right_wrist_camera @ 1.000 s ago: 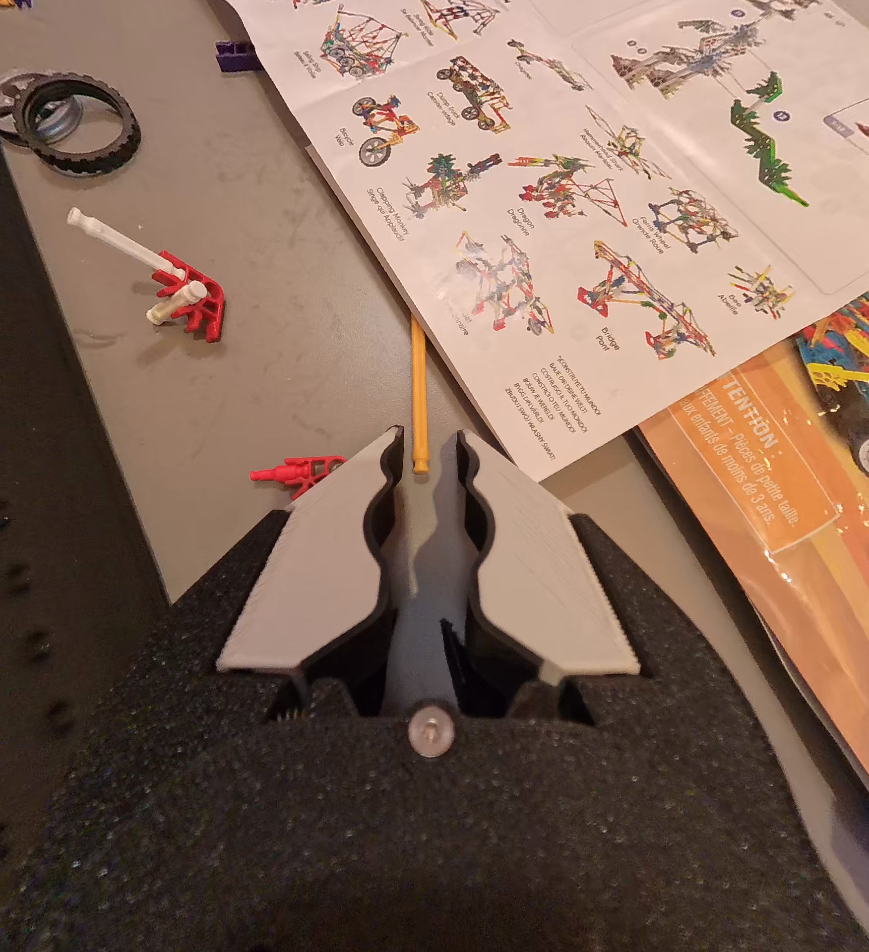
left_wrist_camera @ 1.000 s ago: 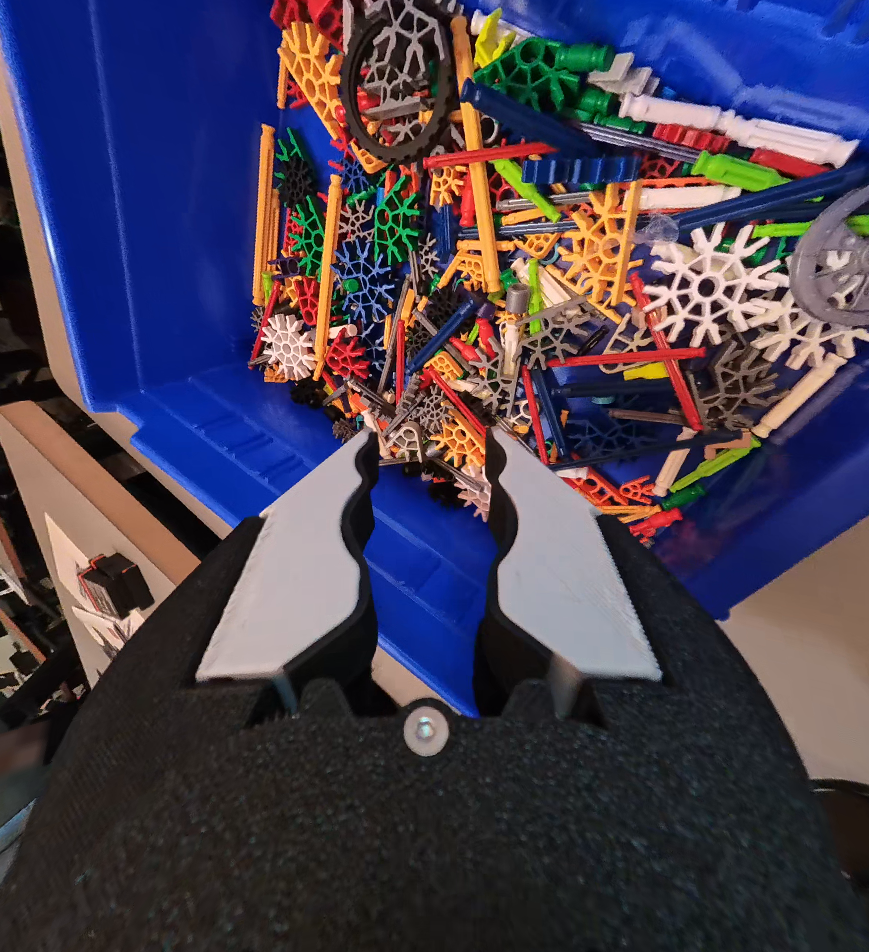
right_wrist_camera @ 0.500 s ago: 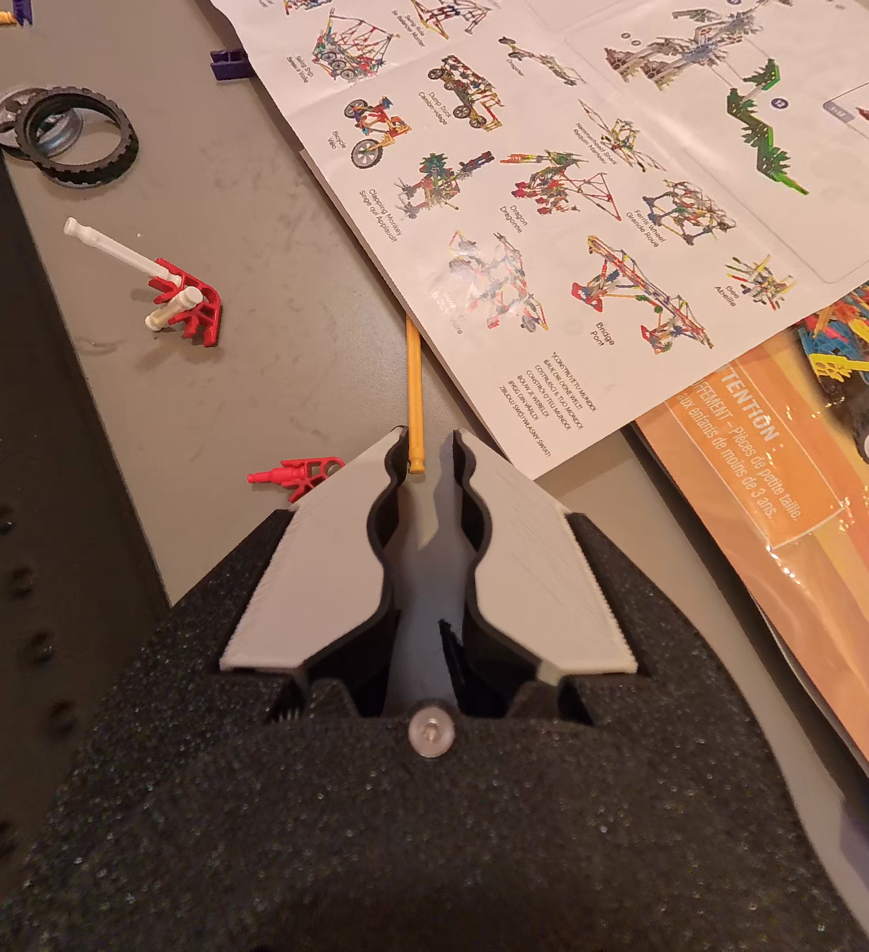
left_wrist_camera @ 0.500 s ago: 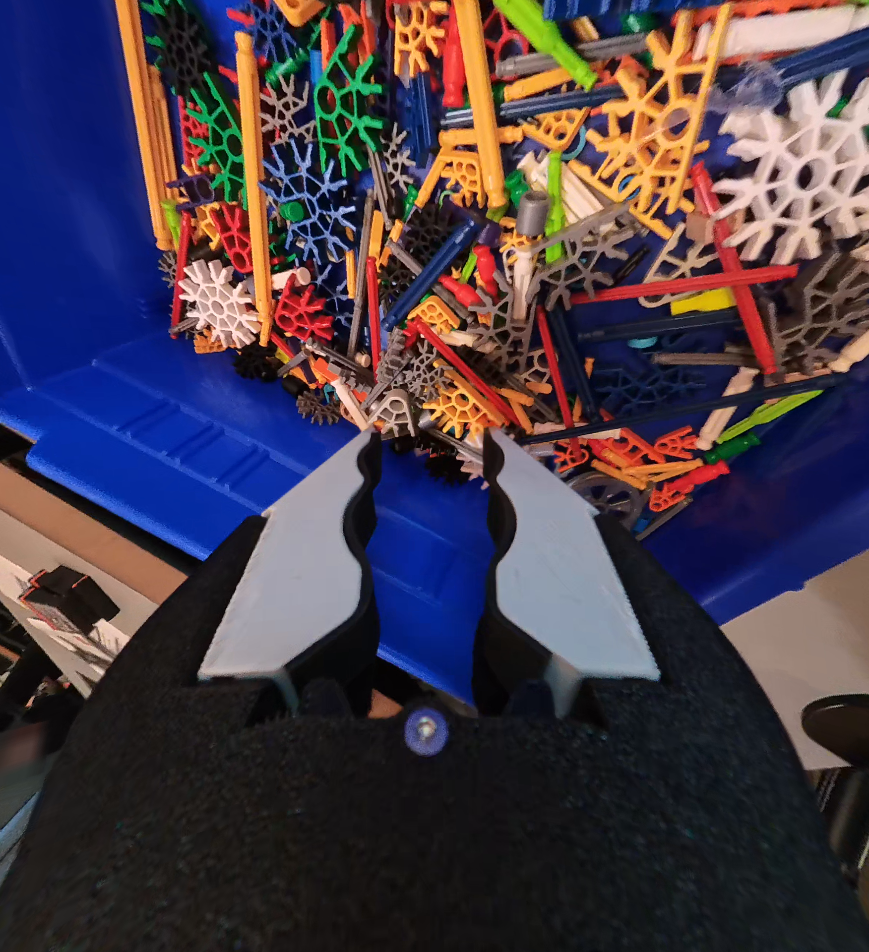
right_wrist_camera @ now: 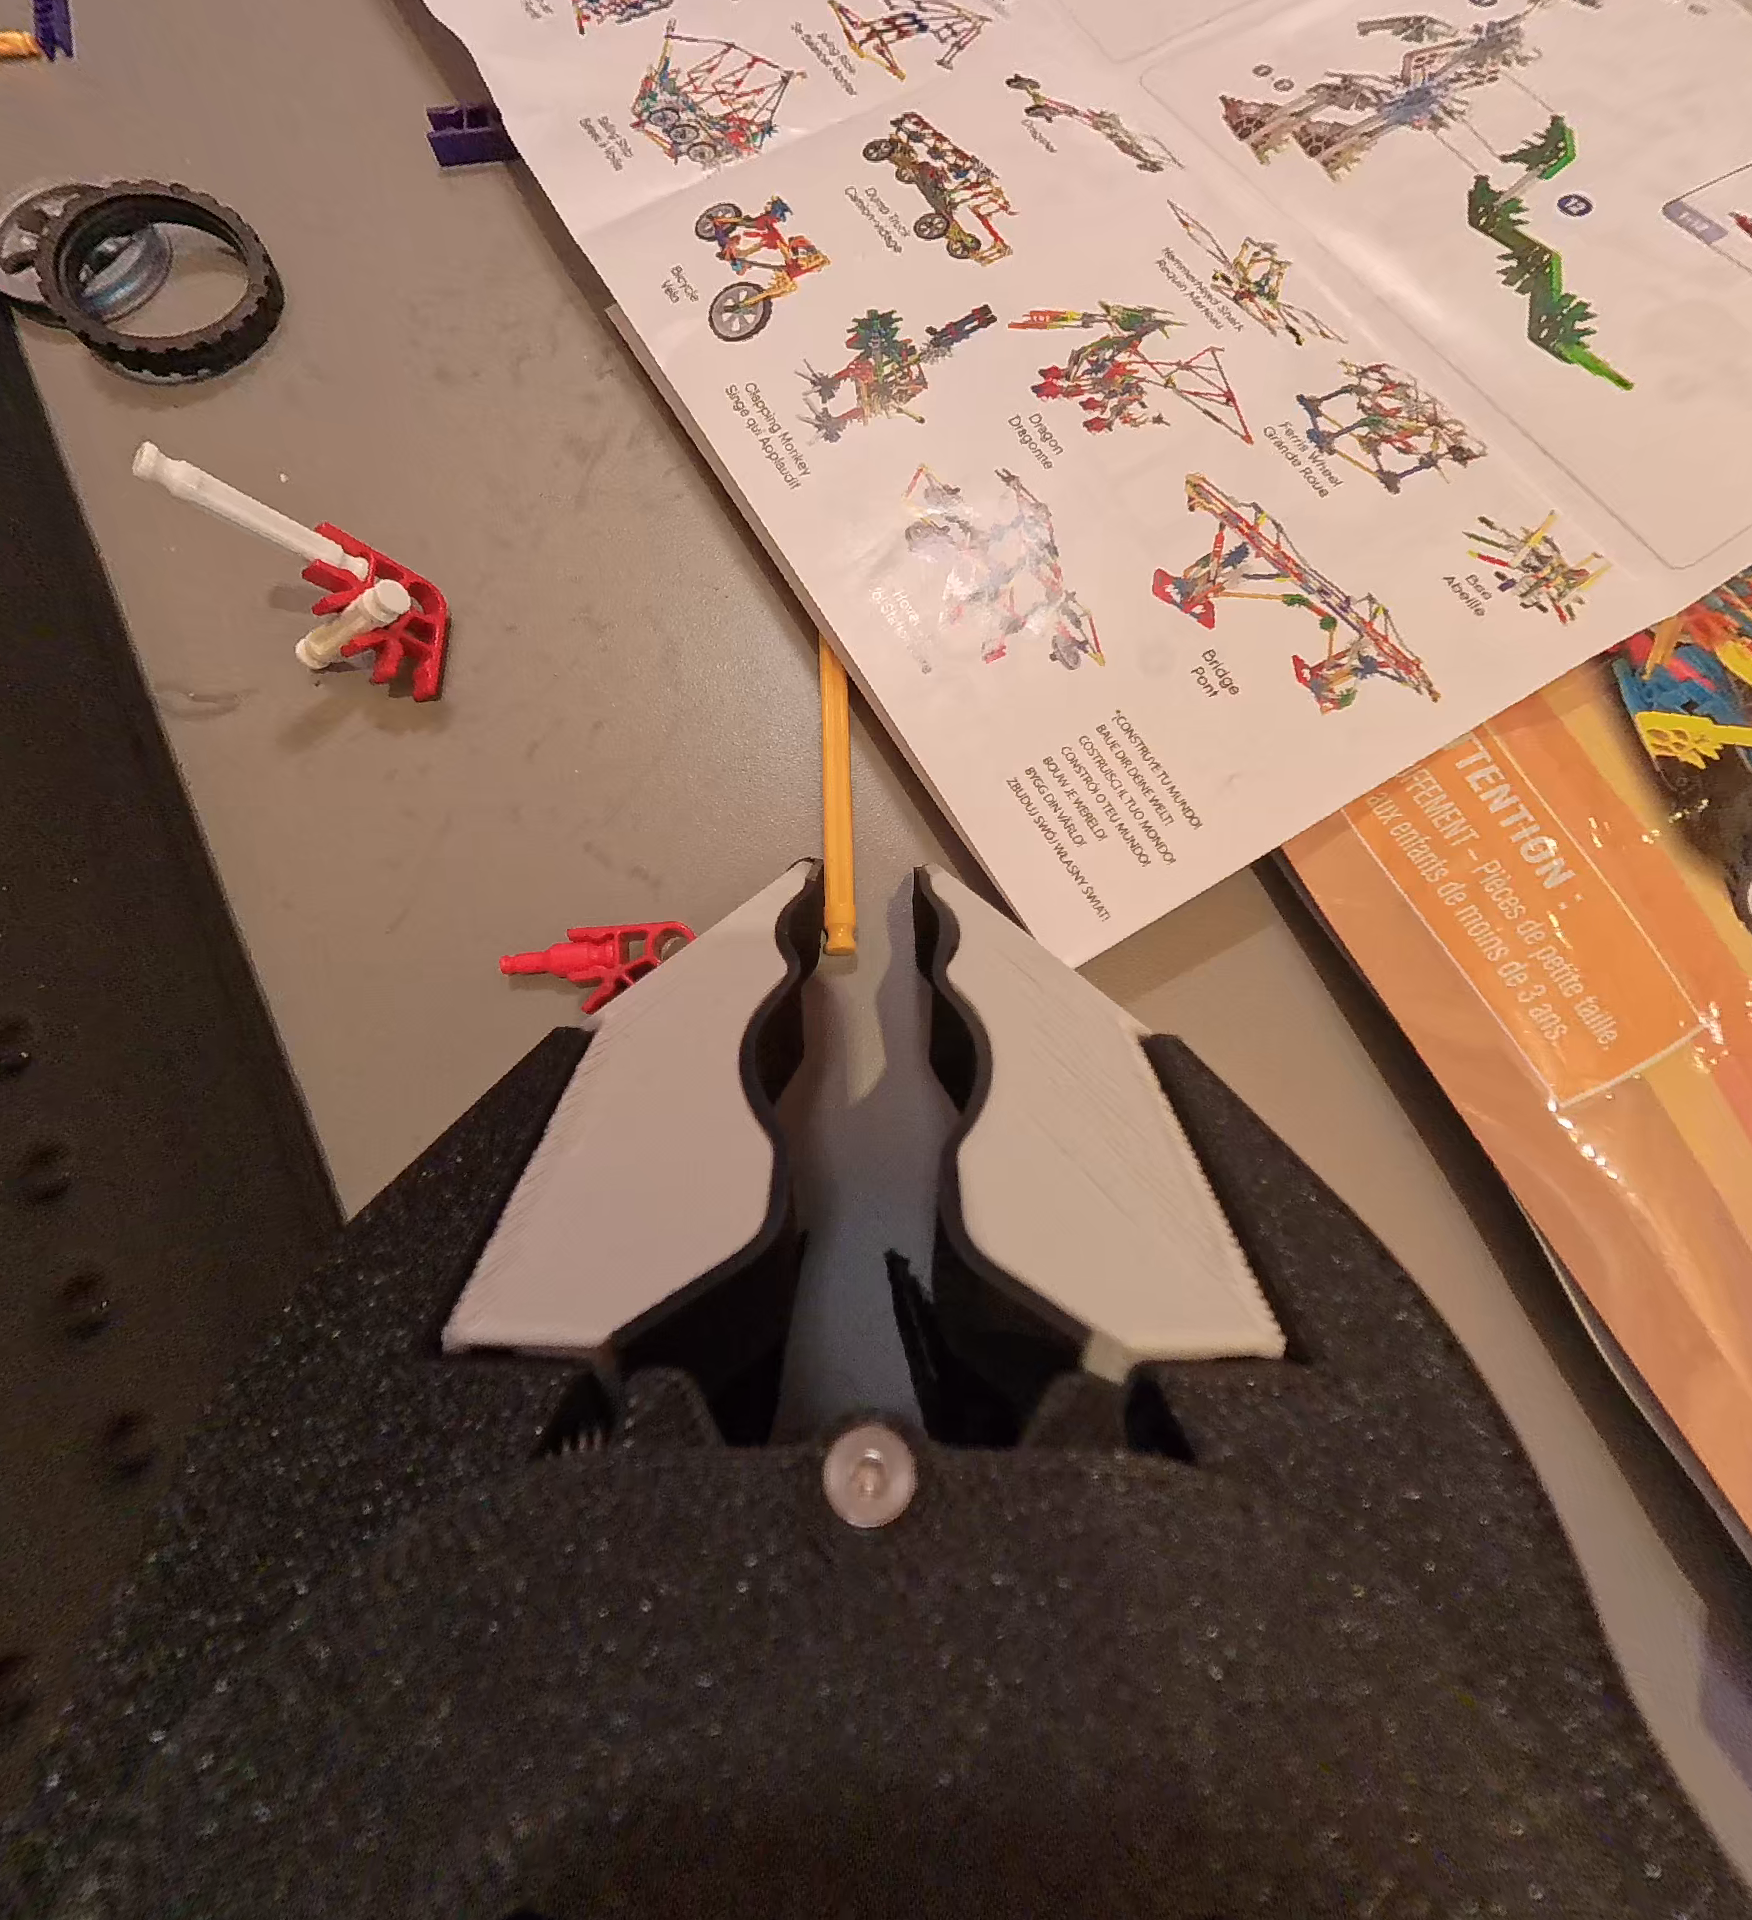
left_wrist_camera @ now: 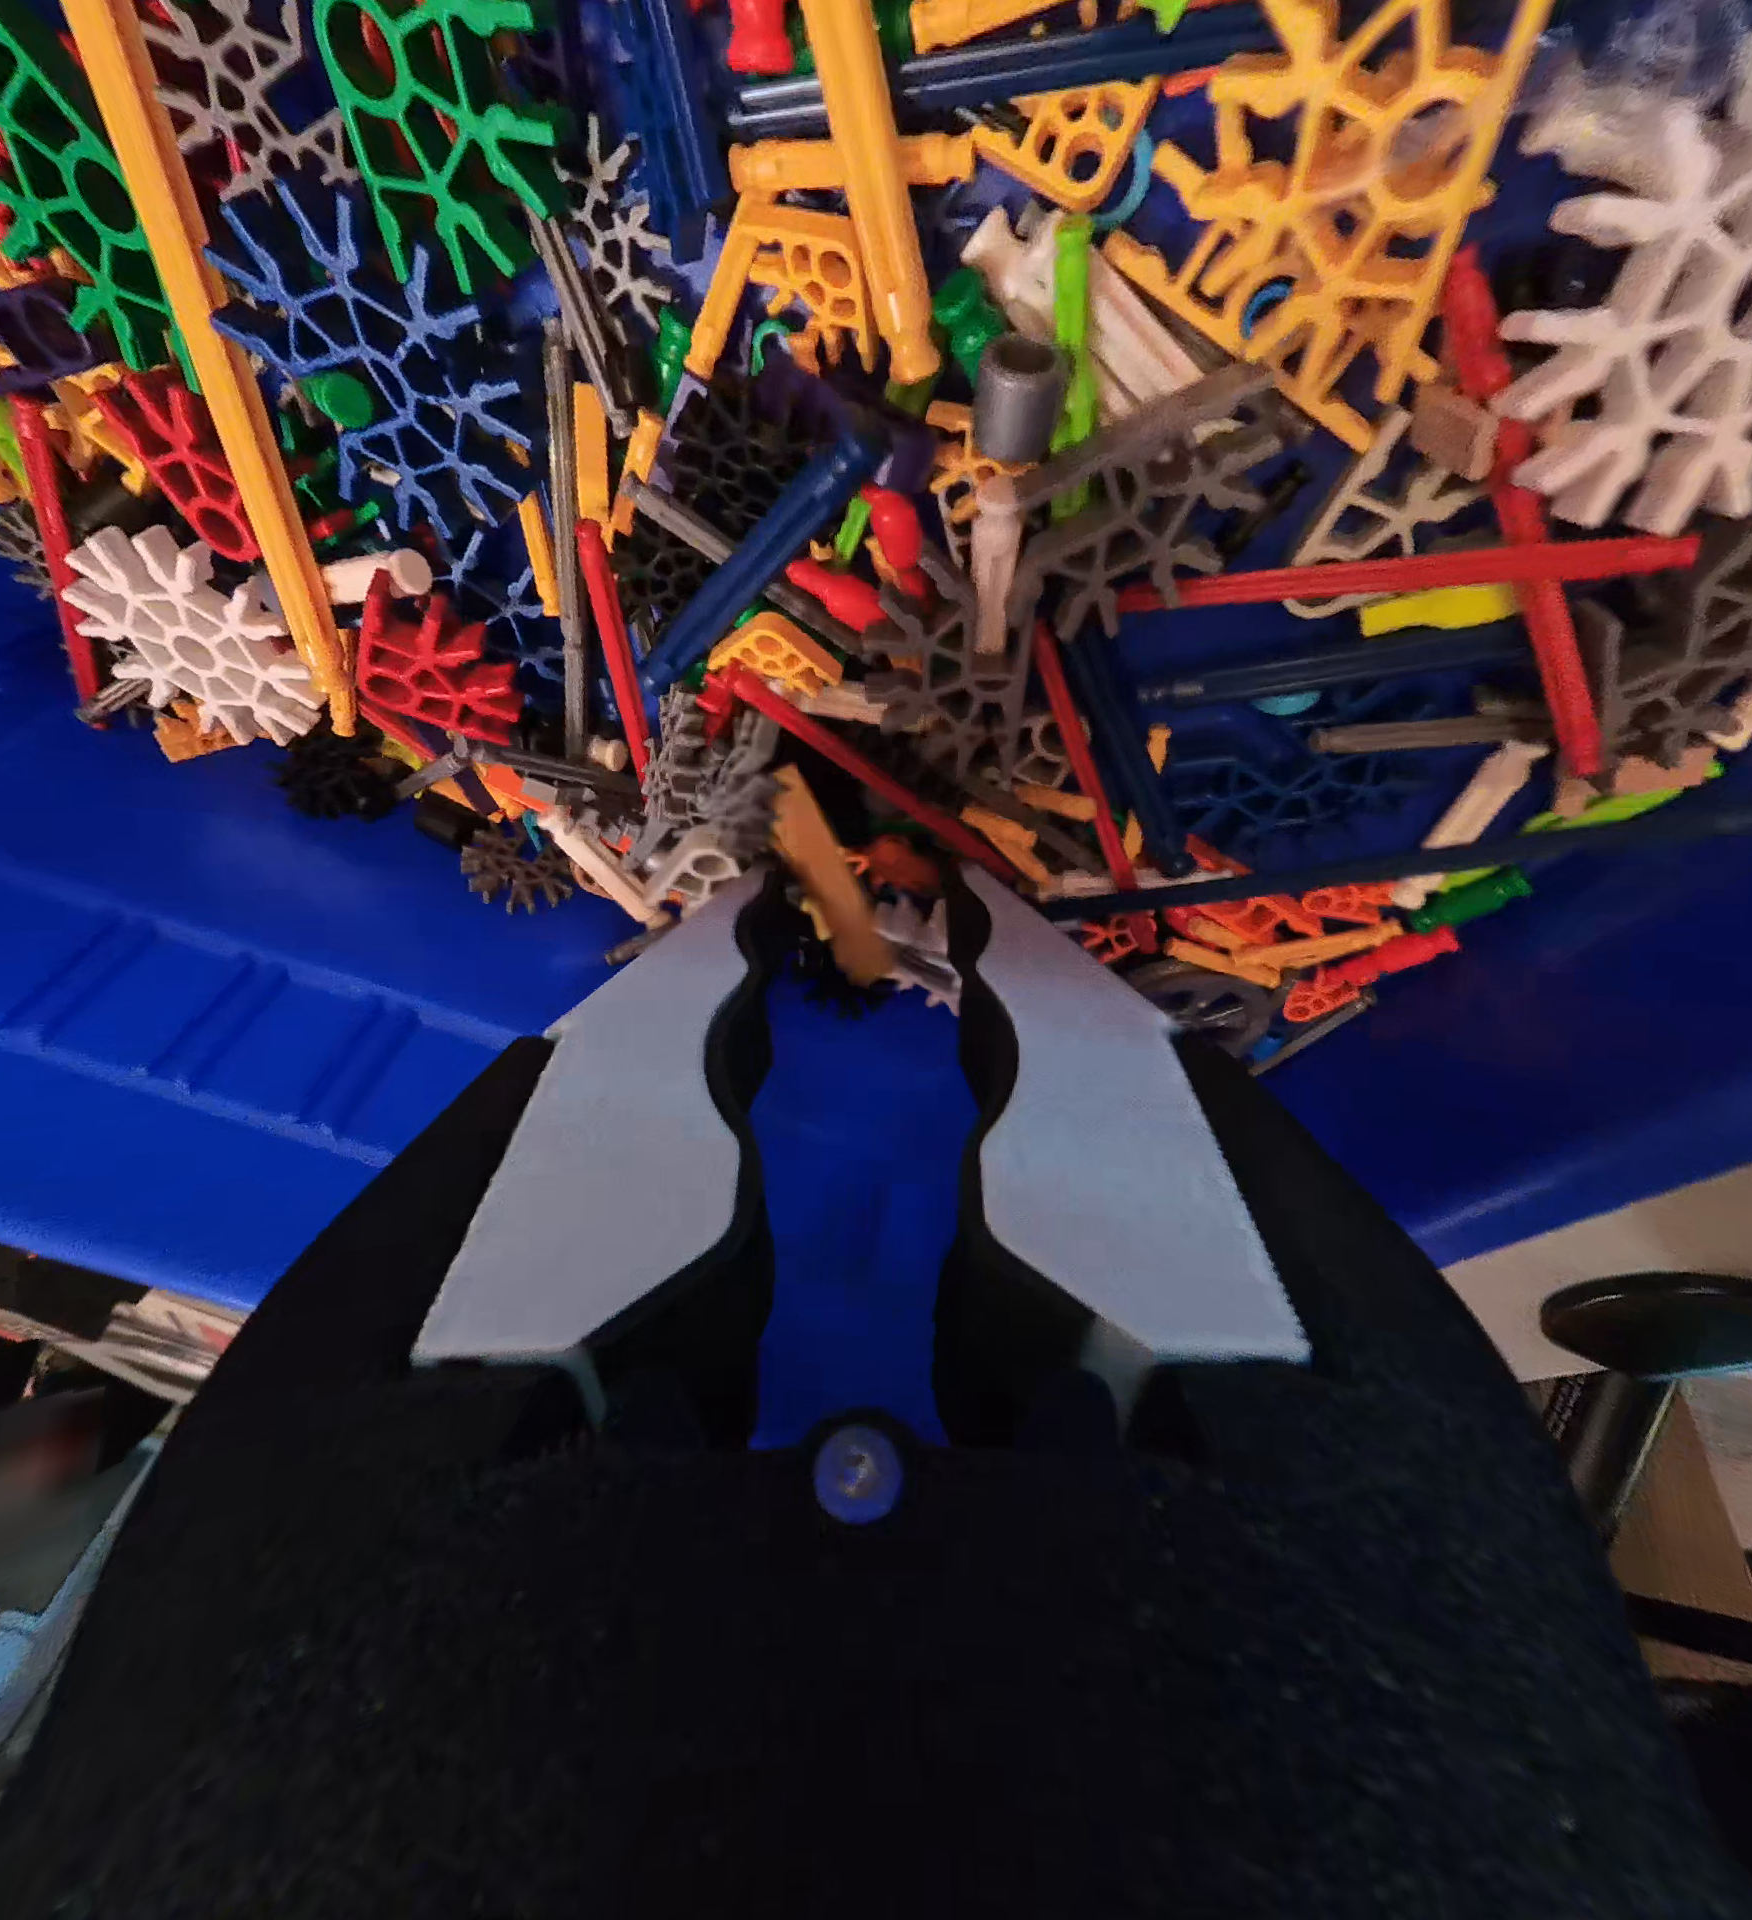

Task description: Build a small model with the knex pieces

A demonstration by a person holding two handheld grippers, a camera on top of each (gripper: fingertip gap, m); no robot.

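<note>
The left gripper [left_wrist_camera: 856, 904] pointed into a blue bin [left_wrist_camera: 228, 1039], its tips at the near edge of a heap of toy parts [left_wrist_camera: 851, 468]. Its jaws stood apart, and a tan piece [left_wrist_camera: 825, 878] lay tilted in the gap between the tips; whether the pads touched it could not be told. The heap held rods and snowflake-shaped connectors in many colours, too tangled to count. Two large white snowflakes stood out, one [left_wrist_camera: 186, 634] at the left edge and one [left_wrist_camera: 1703, 332] at the right, with a grey sleeve [left_wrist_camera: 1017, 400] near the middle.

The right gripper [right_wrist_camera: 861, 894] was held low over a grey table [right_wrist_camera: 498, 499], angled forward, jaws parted with a narrow gap. One yellow rod [right_wrist_camera: 836, 790] lay on the table with its near end between the tips, close to the left fingertip, not clamped. Beside the left finger lay one small red connector [right_wrist_camera: 607, 951]. Farther off were one red connector with two white rods [right_wrist_camera: 363, 603], one black tyre [right_wrist_camera: 171, 281] overlapping a grey wheel [right_wrist_camera: 15, 244], and one purple piece [right_wrist_camera: 467, 135]. To the right lay one instruction sheet [right_wrist_camera: 1163, 364] and one orange bag [right_wrist_camera: 1630, 987], the sheet overlapping the bag.
</note>
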